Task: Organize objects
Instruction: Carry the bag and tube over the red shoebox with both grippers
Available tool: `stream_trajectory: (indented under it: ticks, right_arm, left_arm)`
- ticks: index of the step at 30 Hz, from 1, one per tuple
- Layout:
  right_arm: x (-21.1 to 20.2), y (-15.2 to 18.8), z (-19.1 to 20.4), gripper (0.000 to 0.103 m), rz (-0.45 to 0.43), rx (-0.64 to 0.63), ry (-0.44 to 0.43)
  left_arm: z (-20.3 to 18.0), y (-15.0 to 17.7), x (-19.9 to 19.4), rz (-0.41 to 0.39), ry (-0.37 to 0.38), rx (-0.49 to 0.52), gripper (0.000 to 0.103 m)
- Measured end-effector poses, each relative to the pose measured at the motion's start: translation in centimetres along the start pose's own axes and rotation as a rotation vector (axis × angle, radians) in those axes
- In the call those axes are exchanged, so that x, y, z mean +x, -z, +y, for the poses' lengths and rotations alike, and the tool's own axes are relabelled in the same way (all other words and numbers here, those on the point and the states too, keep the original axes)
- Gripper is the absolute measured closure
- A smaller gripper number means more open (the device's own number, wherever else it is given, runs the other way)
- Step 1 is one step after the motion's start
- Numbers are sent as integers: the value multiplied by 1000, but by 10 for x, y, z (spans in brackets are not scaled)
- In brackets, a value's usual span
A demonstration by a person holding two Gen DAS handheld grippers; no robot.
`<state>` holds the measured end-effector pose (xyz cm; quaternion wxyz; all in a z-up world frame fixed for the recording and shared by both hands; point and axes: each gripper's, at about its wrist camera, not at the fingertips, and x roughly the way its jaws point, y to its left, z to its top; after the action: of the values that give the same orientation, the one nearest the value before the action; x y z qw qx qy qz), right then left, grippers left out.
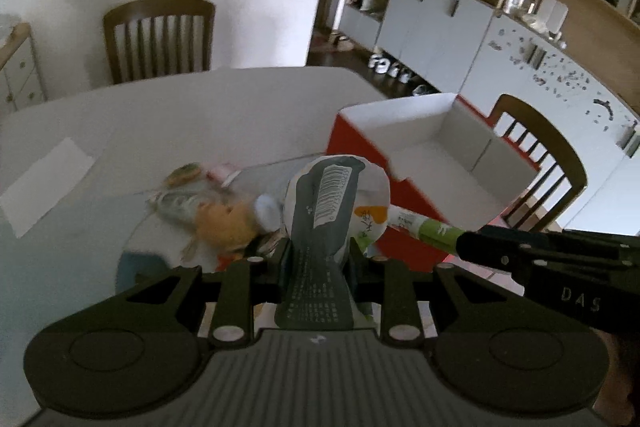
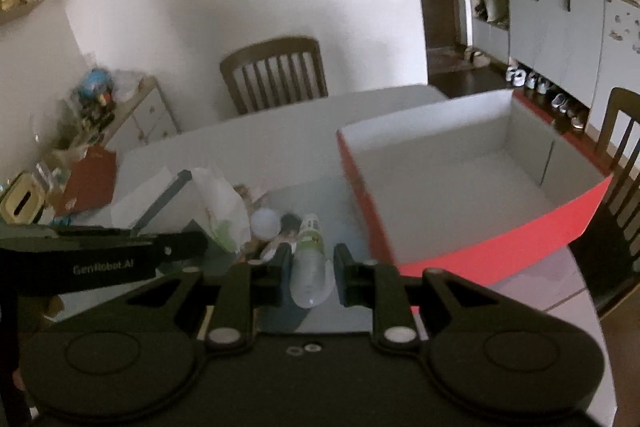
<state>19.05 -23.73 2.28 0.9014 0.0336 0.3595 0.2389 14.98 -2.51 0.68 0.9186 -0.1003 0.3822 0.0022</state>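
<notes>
My left gripper (image 1: pixel 318 251) is shut on a white and grey pouch with a barcode (image 1: pixel 336 207), held above the table. My right gripper (image 2: pixel 310 259) is shut on a clear plastic bottle with a green label (image 2: pixel 310 255); the bottle also shows in the left wrist view (image 1: pixel 424 227), with the right gripper behind it. An open red box with a white inside (image 2: pixel 460 171) stands on the table to the right of both grippers; it also shows in the left wrist view (image 1: pixel 436 151). A pile of small objects (image 1: pixel 216 211) lies left of the box, among them an orange plush and a white ball (image 2: pixel 265 223).
The white table (image 1: pixel 200 107) has a wooden chair (image 1: pixel 160 39) at its far side and another chair (image 1: pixel 536 163) at the right behind the box. A white sheet of paper (image 1: pixel 44 183) lies at the left. A cluttered side cabinet (image 2: pixel 100 115) stands by the wall.
</notes>
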Motion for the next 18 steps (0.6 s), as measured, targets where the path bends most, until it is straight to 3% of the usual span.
stream_trajectory:
  ticks: [9, 18]
  right_arm:
    - [0, -32, -47, 82, -64, 12, 60]
    - [19, -49, -102, 82, -59, 31, 109]
  left_arm:
    - [-47, -35, 29, 3, 33, 87, 78]
    - [-104, -63, 81, 59, 32, 162, 78]
